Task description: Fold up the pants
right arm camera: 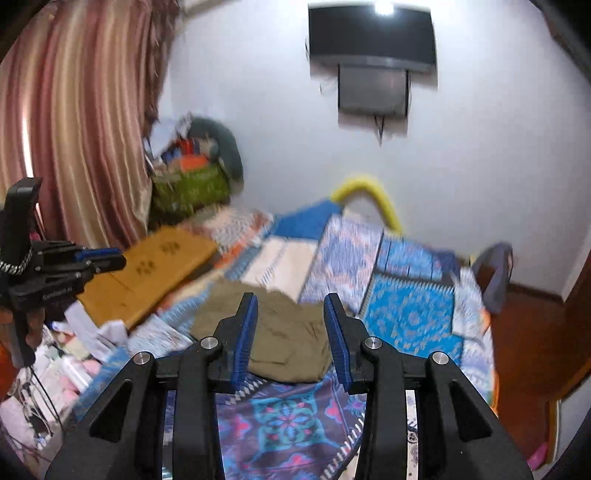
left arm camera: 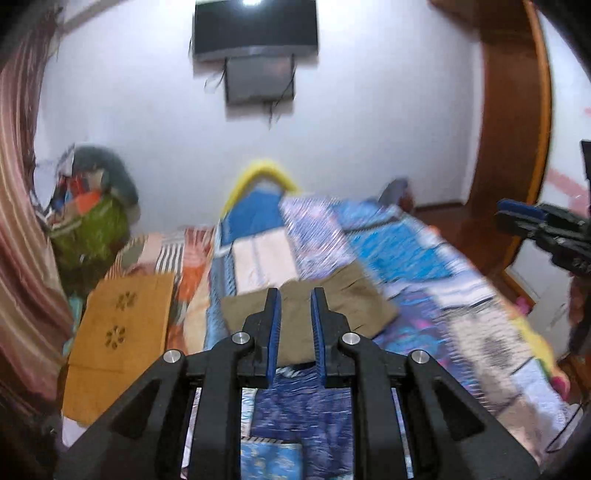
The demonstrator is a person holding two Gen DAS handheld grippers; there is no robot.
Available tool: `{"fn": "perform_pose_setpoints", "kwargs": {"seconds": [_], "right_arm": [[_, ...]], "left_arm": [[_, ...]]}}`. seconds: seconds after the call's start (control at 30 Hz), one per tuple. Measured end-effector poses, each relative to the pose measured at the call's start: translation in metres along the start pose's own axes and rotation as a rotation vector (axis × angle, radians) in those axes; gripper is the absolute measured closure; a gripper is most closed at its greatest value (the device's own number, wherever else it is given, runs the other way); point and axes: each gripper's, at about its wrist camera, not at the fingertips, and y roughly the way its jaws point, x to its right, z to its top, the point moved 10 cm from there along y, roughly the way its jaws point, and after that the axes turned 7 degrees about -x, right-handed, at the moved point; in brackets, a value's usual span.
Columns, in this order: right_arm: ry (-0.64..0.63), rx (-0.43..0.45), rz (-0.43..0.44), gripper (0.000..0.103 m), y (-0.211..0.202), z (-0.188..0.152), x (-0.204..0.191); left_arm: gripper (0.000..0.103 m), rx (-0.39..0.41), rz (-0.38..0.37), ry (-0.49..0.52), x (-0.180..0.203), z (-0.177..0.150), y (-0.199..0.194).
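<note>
Olive-brown pants (left arm camera: 306, 317) lay folded into a compact bundle on the patchwork bedspread (left arm camera: 406, 258), near the middle of the bed and just beyond both sets of tongs. In the left wrist view the left gripper (left arm camera: 296, 295) hovered above the bundle with its blue-padded fingers (left arm camera: 275, 325) parted by a narrow gap and nothing between them; the cloth showed through the gap but lay below, not pinched. In the right wrist view the right gripper (right arm camera: 291, 301) was spread wider, its jaws released, and the pants (right arm camera: 288, 339) sat between the finger lines on the cover beneath, untouched as far as the blur allowed.

At about three o'clock in the left view the right gripper appeared again, held well apart from the bed. At nine o'clock in the right view the left gripper (right arm camera: 110, 260) showed side-on.

A dark television (left arm camera: 255, 27) hung on the white wall at twelve o'clock. A striped curtain (right arm camera: 74, 110) fell at ten o'clock in the right view, with a green bag (right arm camera: 192, 188) of clutter beside it. An orange-brown board (left arm camera: 118, 332) rested at the bed's edge at eight o'clock in the left view.
</note>
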Motion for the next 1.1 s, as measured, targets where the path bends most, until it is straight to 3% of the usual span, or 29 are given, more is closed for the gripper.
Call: {"fn": "perform_pose_setpoints", "kwargs": {"seconds": [0.2,0.43,0.5,0.63,0.7,0.77,0.83,1.1], "right_arm": [[-0.007,0.18,0.053,0.069,-0.091,0.011,-0.043],[-0.028,0.317,0.075,0.069,-0.152,-0.004,-0.087],[-0.032,0.346,0.068,0.069,-0.163,-0.01,-0.097],[-0.026,0.375,0.07,0.066,-0.174,-0.021,-0.108],[-0.023,0.387,0.06,0.051,-0.178,-0.024,-0.112],[-0.016,0.399,0.046,0.046,-0.179,-0.025,-0.114],[0.001,0.405,0.036,0.041,-0.183,-0.025,-0.115],[0.065,0.429,0.0,0.017,-0.193,-0.026,-0.111]], "left_arm": [[0.087,0.158,-0.027,-0.02,0.029,0.004,-0.098],[0.087,0.301,-0.004,-0.035,0.052,-0.022,-0.179],[0.08,0.316,-0.015,-0.048,0.056,-0.033,-0.19],[0.056,0.342,0.012,-0.051,0.06,-0.045,-0.201],[0.041,0.353,0.019,-0.05,0.064,-0.051,-0.208],[0.017,0.371,0.033,-0.05,0.065,-0.054,-0.213],[0.008,0.393,0.051,-0.044,0.068,-0.057,-0.22],[0.001,0.419,0.046,-0.048,0.07,-0.061,-0.23]]}}
